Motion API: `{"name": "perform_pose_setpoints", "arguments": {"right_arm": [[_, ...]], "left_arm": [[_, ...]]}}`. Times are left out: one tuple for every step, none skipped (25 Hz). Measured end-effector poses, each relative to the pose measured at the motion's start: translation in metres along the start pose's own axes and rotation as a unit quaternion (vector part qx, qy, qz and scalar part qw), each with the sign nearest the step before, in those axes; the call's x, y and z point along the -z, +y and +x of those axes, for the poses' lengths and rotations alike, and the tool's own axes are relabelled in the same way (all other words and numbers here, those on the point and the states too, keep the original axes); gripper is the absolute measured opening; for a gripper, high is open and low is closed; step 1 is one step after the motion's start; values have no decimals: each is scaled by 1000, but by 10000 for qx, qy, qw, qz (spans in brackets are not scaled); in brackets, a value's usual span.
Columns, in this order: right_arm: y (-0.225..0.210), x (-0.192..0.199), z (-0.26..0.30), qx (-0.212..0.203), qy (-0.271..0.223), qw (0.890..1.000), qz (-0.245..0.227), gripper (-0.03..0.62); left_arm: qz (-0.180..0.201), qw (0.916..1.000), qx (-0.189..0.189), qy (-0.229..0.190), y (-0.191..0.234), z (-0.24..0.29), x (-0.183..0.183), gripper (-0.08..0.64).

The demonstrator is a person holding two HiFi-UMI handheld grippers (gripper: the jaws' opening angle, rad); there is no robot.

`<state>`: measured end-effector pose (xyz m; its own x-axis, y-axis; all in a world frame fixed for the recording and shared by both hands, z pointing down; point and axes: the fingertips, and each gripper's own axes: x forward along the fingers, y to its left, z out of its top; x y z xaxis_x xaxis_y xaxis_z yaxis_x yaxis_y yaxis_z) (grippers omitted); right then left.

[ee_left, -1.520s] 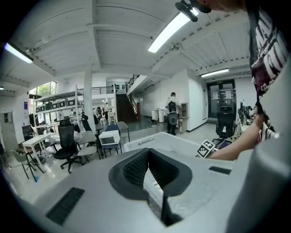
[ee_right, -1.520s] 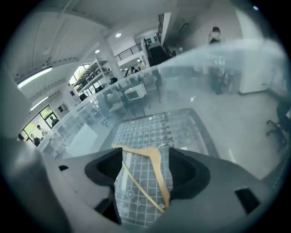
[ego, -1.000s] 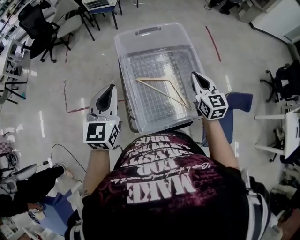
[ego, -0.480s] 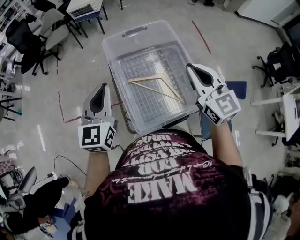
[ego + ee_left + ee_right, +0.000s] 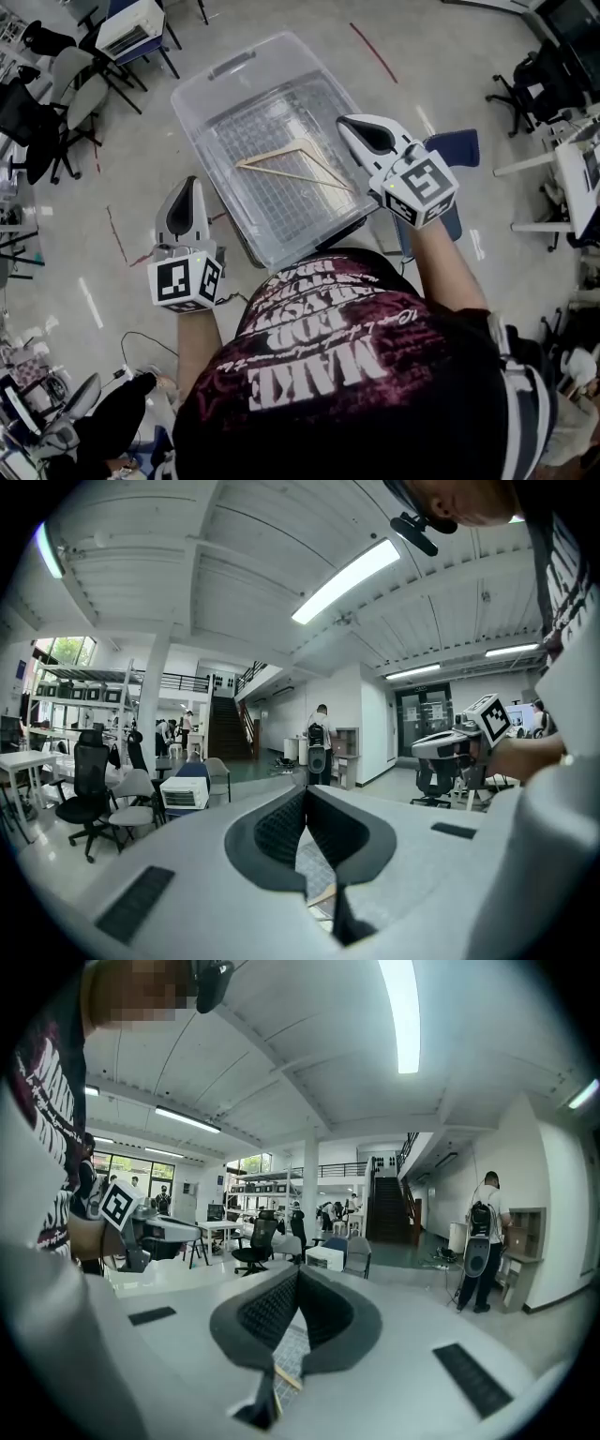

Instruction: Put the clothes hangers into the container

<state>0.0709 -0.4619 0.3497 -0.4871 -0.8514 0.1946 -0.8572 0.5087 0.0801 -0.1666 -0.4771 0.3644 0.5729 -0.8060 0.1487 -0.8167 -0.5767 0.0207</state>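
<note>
A clear plastic container (image 5: 208,82) stands on the floor in front of me, with one wooden clothes hanger (image 5: 291,165) lying flat on its ribbed bottom. My left gripper (image 5: 190,182) hangs outside the container's left wall, jaws together and empty. Over the container's near right corner, my right gripper (image 5: 346,122) is also shut with nothing in it. In the left gripper view the jaws (image 5: 306,791) meet, and a sliver of the hanger (image 5: 322,894) shows below them. The right gripper view shows closed jaws (image 5: 298,1270) above a bit of hanger (image 5: 287,1378).
Office chairs (image 5: 70,89) and a desk stand at the far left. A blue seat (image 5: 459,150) is just right of the container, and more chairs (image 5: 539,80) are at the far right. Red tape lines (image 5: 373,52) mark the floor. People stand far off (image 5: 480,1241).
The head view has swung, so the container now sits further left and more slanted. The right gripper has drifted left over the container's corner. Both grippers stay shut; the hanger lies where it was.
</note>
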Motion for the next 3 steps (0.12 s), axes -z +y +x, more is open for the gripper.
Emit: {"name": "perform_pose_setpoints", "arguments": {"right_arm": [[-2,2,0,-11,15,10000,13,3],[-4,4,-1,-21,28,10000,24,3],[-6,6,-1,-30,41,10000,35,3]], "left_arm": [[-5,10000,12,10,-3,2,1,8],[-7,10000,27,21,-7,4,2,8],[-9,10000,43,32,-11,6,2,8]]}}
